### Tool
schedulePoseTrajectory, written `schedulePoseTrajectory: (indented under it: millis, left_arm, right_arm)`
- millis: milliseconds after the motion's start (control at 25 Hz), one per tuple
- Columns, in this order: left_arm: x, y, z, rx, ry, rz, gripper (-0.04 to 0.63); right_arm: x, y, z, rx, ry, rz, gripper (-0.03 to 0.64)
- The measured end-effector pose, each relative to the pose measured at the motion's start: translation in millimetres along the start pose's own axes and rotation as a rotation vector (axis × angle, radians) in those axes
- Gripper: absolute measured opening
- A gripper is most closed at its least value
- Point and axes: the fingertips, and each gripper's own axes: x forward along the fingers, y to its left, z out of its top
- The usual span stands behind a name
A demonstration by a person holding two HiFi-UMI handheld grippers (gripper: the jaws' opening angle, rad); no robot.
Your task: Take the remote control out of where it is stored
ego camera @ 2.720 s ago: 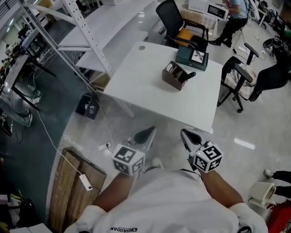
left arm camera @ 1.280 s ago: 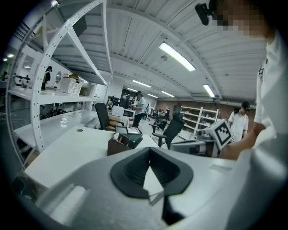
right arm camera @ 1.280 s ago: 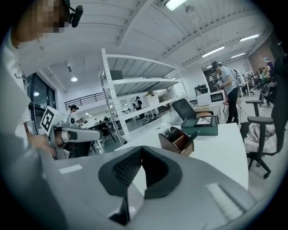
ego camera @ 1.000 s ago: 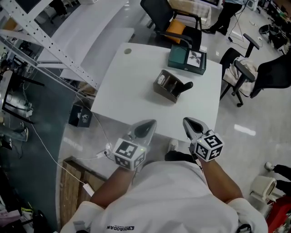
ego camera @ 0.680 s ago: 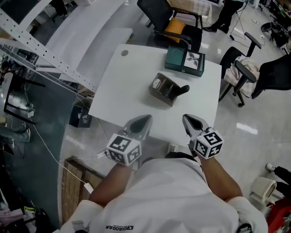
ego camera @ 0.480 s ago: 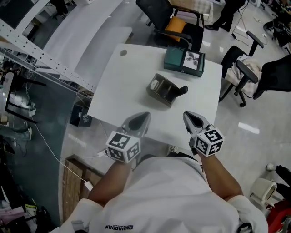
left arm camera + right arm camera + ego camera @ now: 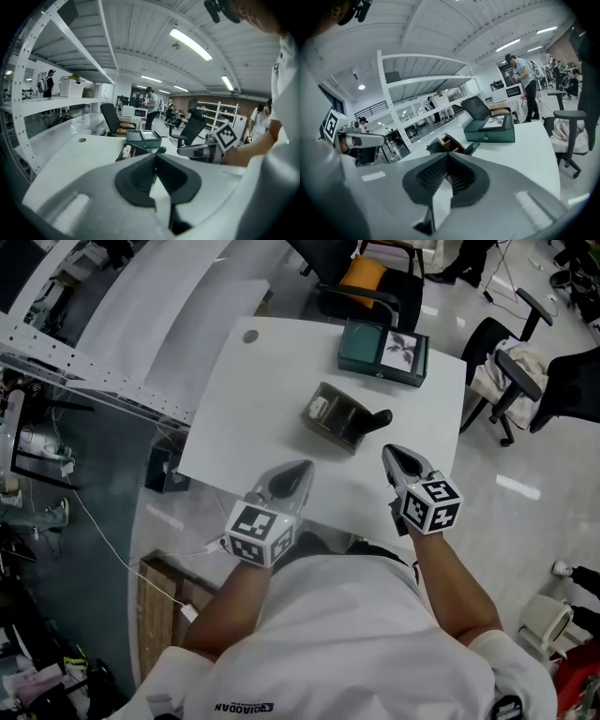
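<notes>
A white worktop is seen from above, and two containers are carried on it. Near its middle a dark brown holder is set at a slant, open at the top and parted by dividers into several compartments. The black remote control is stored in the compartment at the holder's right-hand end as the head view has it. It is tilted, so that its upper end is thrust out past the holder's rim and over the worktop. A small white item is lodged in the compartment at the opposite end, but what it is cannot be made out. The compartments between them are shown too small for any contents to be told.

Beyond the holder, at the far edge of the worktop, a dark green box is laid flat with its lid closed. A pale picture is borne on part of that lid, and nothing of the inside is shown.

The left tool is held over the near edge of the worktop, its jaws pressed together with nothing between them. The right tool is held beside it, likewise pressed together and empty. Both are pointed toward the holder and are kept well apart from it.
</notes>
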Motion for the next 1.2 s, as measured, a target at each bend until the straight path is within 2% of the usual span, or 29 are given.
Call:
schedulePoseTrajectory:
  millis: [200,240,400,520,680,1080,1200]
  left_arm:
    - [12,25,-9,0.006,0.033,-0.052,0.003]
    - [15,29,-11,0.009,0.044,-0.066,0.003]
    - [25,45,-15,0.032,0.078,-0.128,0.003]
    - [32,55,-20,0.042,0.099,-0.168,0.003]
    - [42,65,-26,0.056,0.125,-0.212,0.003]
    - [50,62,-31,0.051,0.138,-0.312,0.003]
    - [50,62,-28,0.058,0.134,-0.325,0.003]
  right_arm:
    - [24,-24,-1,0.071,-0.003,-0.096,0.011]
    - [28,-29,0,0.082,-0.007,-0.118,0.041]
    - [37,-45,4,0.137,-0.048,-0.206,0.07]
    - [43,-47,4,0.17,-0.071,-0.239,0.127]
    - [52,-53,3,0.23,-0.079,-0.285,0.166]
    - [69,-66,4,0.4,-0.117,-0.327,0.178]
    - [73,-66,2,0.436,-0.108,-0.321,0.145]
